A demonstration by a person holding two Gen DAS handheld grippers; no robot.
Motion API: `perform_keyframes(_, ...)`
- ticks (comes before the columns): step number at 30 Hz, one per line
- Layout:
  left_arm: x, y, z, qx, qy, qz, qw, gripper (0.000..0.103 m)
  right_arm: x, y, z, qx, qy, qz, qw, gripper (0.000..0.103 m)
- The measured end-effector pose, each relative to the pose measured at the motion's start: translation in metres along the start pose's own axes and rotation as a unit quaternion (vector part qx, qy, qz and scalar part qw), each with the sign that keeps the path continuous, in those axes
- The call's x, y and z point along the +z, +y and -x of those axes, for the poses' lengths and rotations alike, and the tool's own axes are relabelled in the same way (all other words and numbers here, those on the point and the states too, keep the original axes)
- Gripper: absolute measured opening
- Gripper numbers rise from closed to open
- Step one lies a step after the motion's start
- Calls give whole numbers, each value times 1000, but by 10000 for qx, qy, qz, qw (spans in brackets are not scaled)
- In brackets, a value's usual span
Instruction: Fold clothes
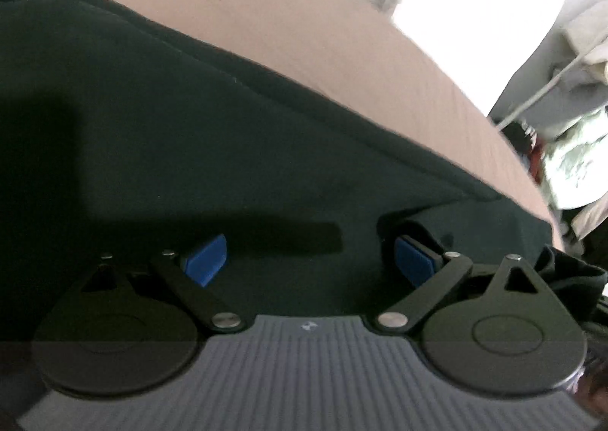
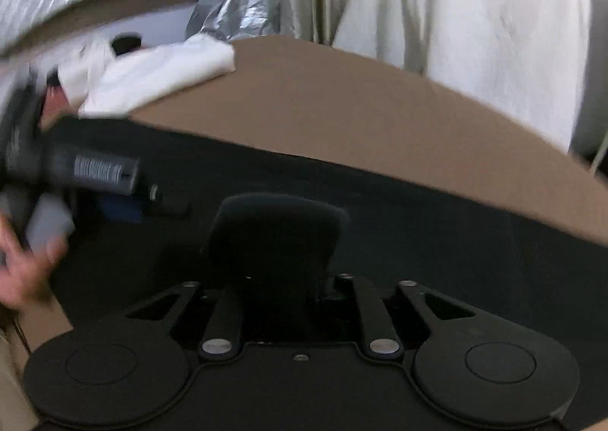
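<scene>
The dark garment (image 1: 159, 119) lies spread flat over the brown tabletop (image 1: 323, 51), its far hem running slantwise. The left gripper (image 1: 309, 260) hovers over it, jaws wide with nothing between. The right gripper (image 2: 275, 279) stands narrow, a bunched fold of the garment between its jaws. A white cloth (image 2: 152, 70) lies at the tabletop's far corner; pale curtains (image 2: 456, 5) hang behind.

Right tongs (image 2: 273, 279) pinch a fold of dark garment (image 2: 418, 241) on the brown surface (image 2: 361, 108); white cloth (image 2: 152, 70) lies beyond.
</scene>
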State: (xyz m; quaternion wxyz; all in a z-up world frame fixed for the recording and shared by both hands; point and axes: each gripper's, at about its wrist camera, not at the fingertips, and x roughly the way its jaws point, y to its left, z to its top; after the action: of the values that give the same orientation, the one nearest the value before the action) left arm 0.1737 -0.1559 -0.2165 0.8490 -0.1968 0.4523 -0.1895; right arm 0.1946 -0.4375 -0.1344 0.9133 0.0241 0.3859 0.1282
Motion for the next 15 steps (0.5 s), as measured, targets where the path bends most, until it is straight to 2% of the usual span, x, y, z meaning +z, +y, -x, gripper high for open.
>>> perform_keyframes(1,2,-6,0,50,50,-164,9998,97,1,-10,6,248,15,-261,9994,27)
perform_keyframes(2,4,-13,0,80,81,-323,9994,97,3,-21,15,582,5,-522,9969,39)
perform_keyframes(3,6,-17,1,29,38,-446,9990,97,4,-31,24,915,-4,-782,9927,47)
perform_keyframes(4,7,-19,3,-51,-19,-486,9988,97,5,-40,33,1250,-29,-976,9873,61)
perform_keyframes(5,7,-20,4,-136,-55,-512,9986,97,4,-46,44,1523,-97,-982,9834,68)
perform_keyframes(8,6,-18,-3,-474,221,-332,9981,97,-10,-50,75,1931,-377,-670,9782,69)
perform_keyframes(10,9,-14,-5,-567,315,-171,9977,97,-14,-61,84,2006,-575,-759,9750,70)
perform_keyframes(12,11,-12,-7,-595,284,-104,9978,98,-10,-78,82,1901,-643,-1129,9731,70)
perform_keyframes(15,16,-20,-15,-725,281,-101,9969,99,6,-94,54,1208,-483,-1354,9822,70)
